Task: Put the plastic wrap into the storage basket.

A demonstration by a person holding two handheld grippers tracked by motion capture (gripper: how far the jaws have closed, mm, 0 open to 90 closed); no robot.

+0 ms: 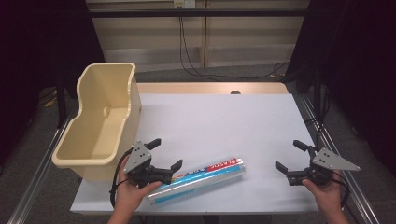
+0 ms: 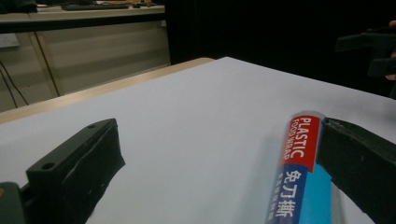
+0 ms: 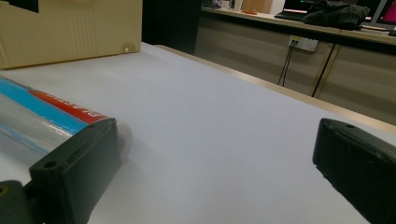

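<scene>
A long roll of plastic food wrap (image 1: 201,179), silver with a blue and red label, lies slantwise near the table's front edge. My left gripper (image 1: 166,154) is at the roll's left end with its jaws wide open. In the left gripper view (image 2: 215,168) the roll (image 2: 299,177) runs along the inner side of the right-hand jaw, and nothing presses on it. My right gripper (image 1: 291,156) stands open a short way off the roll's right end. In the right gripper view (image 3: 215,168) the roll's end (image 3: 46,116) sits behind the left-hand jaw.
A cream plastic bin (image 1: 100,116) stands at the table's left edge, close behind my left gripper; the right gripper view has it (image 3: 70,32) at the far left. White sheet (image 1: 224,126) covers the tabletop. Cables hang at the back wall.
</scene>
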